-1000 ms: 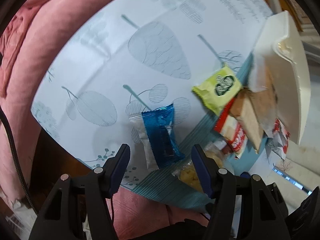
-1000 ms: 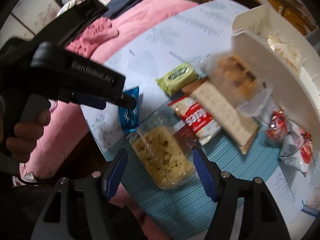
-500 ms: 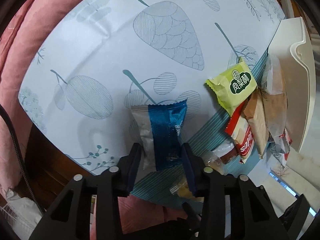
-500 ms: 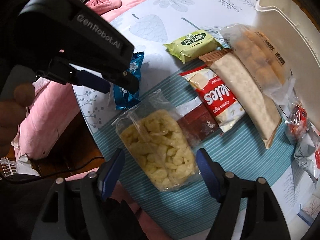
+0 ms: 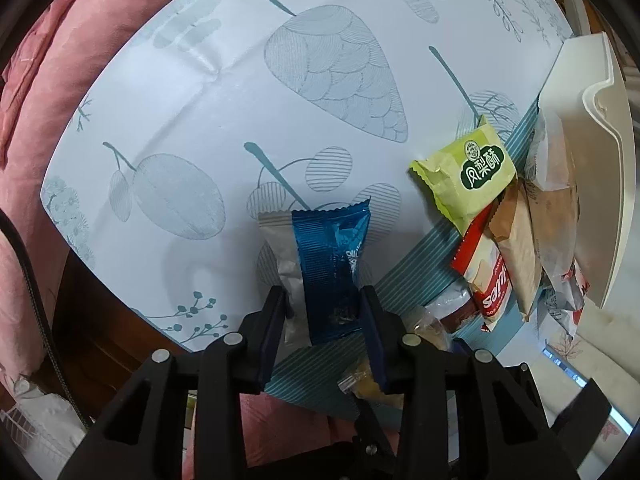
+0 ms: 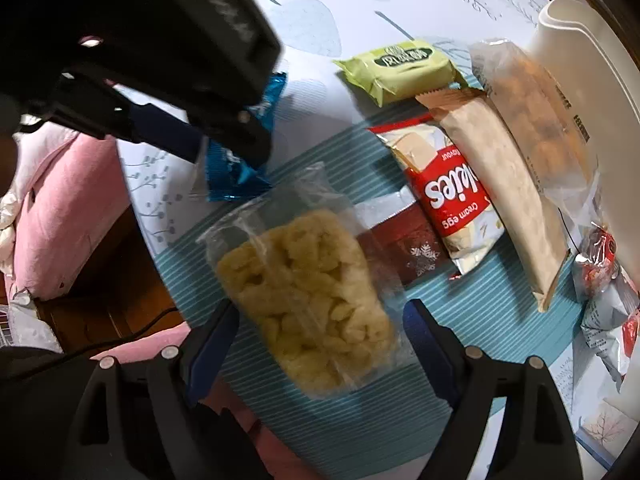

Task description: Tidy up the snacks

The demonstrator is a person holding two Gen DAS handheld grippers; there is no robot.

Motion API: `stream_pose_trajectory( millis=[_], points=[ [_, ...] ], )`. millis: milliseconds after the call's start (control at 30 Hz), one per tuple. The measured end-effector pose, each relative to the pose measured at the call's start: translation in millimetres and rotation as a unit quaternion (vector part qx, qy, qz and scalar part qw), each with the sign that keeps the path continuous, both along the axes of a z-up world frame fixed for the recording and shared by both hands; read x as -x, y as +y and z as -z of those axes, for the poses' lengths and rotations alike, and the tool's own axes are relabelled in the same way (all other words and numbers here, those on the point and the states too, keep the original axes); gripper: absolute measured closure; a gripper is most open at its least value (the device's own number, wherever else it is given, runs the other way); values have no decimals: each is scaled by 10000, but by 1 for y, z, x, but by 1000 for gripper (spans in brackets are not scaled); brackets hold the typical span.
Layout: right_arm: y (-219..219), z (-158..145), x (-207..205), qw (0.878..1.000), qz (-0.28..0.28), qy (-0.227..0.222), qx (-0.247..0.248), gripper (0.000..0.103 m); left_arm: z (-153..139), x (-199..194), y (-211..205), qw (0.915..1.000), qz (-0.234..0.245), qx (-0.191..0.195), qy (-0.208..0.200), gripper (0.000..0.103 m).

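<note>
A blue foil snack packet (image 5: 334, 268) is lying flat on the leaf-print tabletop (image 5: 240, 92), pinched at its near end. A clear bag of yellow puffs (image 6: 304, 292) is lying flat beside it on the teal stripes.

Left gripper (image 5: 324, 320) jaws just closed onto blue snack packet (image 5: 332, 268) on leaf-print tablecloth (image 5: 240, 100).

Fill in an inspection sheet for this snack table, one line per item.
Surface: leaf-print tablecloth with teal striped border.
Job's things: blue snack packet, green pastry packet, clear bag of yellow puffs, red cookie packet, white bin at the edge.
Clutter: nothing seen.
Grippers: left gripper has just been closing, pinching the blue packet; right gripper has just been opening, open, straddling the puffs.
Cables: black cable.
Surroundings: pink bedding.
</note>
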State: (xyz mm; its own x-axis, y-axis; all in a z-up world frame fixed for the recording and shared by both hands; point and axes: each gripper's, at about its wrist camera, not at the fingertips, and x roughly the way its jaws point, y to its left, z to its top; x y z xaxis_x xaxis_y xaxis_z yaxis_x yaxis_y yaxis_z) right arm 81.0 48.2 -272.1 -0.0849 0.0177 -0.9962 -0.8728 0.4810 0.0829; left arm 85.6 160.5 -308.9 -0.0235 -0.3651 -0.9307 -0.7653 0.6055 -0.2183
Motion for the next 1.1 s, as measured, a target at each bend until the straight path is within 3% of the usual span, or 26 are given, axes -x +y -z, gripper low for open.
stream_pose_trajectory(
  millis=[200, 367, 633, 833, 1100],
  points=[
    [4, 9, 1, 9997, 130, 47, 194, 23, 1, 3, 4, 9999, -48, 101, 3, 70],
    [3, 6, -3, 9994, 305, 130, 134, 39, 3, 1, 8, 9999, 15, 146, 89, 72],
    [-5, -8, -13, 9969, 756, 167, 107, 39, -2, -7, 11, 9990, 166, 101, 393, 73],
    [-22, -29, -22, 9917, 1261, 265, -23, 39, -34, -24, 16, 9984, 450, 11, 349, 73],
    [-47, -69, -41, 9808, 1926, -6, -312, 39, -96, -53, 15, 9948, 990, -160, -185, 73]
  ],
)
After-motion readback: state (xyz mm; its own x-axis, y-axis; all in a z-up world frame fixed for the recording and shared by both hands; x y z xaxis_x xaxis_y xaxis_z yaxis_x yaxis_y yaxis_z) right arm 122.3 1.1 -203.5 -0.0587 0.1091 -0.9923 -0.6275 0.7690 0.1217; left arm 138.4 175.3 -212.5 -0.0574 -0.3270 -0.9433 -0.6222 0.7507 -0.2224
